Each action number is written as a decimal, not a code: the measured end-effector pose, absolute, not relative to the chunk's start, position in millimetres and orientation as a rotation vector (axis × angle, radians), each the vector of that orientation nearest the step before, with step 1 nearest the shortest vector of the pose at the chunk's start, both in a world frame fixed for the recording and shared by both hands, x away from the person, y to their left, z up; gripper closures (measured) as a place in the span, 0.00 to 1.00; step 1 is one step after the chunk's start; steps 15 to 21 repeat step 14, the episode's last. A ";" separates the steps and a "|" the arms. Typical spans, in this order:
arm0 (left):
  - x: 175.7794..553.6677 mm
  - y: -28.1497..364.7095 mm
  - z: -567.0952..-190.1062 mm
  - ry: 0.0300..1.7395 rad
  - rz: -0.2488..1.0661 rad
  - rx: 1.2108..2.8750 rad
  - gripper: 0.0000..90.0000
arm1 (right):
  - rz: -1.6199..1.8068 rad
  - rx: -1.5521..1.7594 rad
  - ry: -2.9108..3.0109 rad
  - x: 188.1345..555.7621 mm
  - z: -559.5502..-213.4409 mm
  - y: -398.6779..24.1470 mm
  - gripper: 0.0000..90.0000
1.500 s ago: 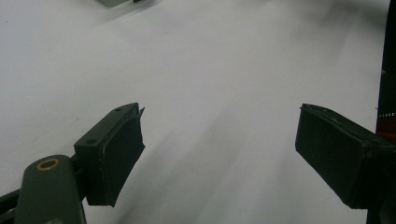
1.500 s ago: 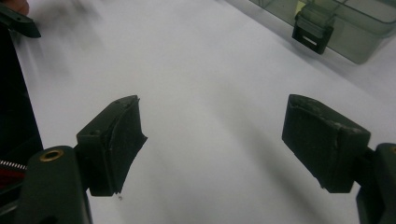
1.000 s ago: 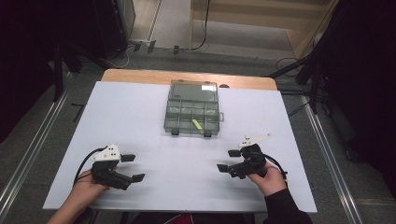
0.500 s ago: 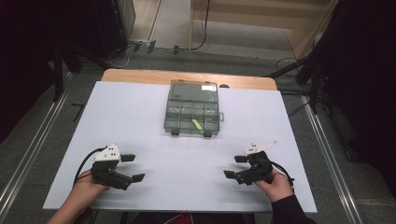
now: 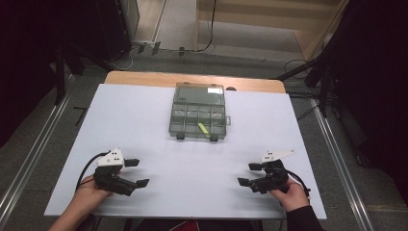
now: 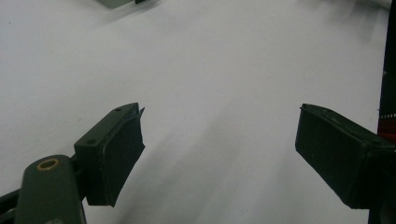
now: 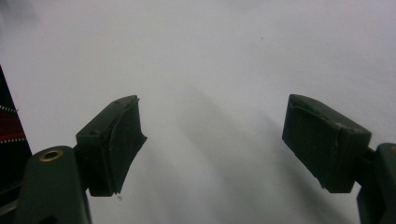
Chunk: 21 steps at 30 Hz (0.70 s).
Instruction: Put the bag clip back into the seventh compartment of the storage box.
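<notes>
I see the compartment box (image 5: pixel 198 111) sitting toward the far middle of the white table (image 5: pixel 144 120), its lid shut and two dark latches on its near edge. It is a clear grey-green case divided into small cells, and through the lid I can make out a yellow-green piece (image 5: pixel 203 128) lying slanted in one of the near cells, right of centre. A small white label sits near the far right corner of the lid. I can't tell what else, if anything, lies in the other cells.

Well apart from the box, at the near left of the table, my left gripper (image 5: pixel 136 172) rests low on the surface with its jaws spread wide and nothing between them. In the left gripper view I see the same gripper (image 6: pixel 219 149): two black pads set far apart, bare white tabletop in the gap, and a corner of the box just at the top edge. The left hand (image 5: pixel 89 190) wraps the handle from below, and a black cable loops out to its left.

At the near right, my right gripper (image 5: pixel 249 174) also lies close to the table, jaws spread, holding nothing. In the right gripper view (image 7: pixel 212 144) the pads stand wide apart over plain white surface. The right hand (image 5: pixel 291 192) grips it from behind, a dark sleeve showing at the wrist, and a grey three-cornered plate sits on top.

Beyond the table I see a wooden edge, grey floor and cables.
</notes>
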<state>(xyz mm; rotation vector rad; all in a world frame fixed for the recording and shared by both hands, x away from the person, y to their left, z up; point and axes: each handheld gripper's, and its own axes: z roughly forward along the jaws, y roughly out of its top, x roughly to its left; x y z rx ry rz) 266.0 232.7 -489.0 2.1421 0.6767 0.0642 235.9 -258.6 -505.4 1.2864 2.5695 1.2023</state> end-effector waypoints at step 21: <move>266.2 232.3 -489.0 0.678 0.064 2.140 0.16 | 1.198 1.298 2.574 238.2 -508.5 -257.8 0.22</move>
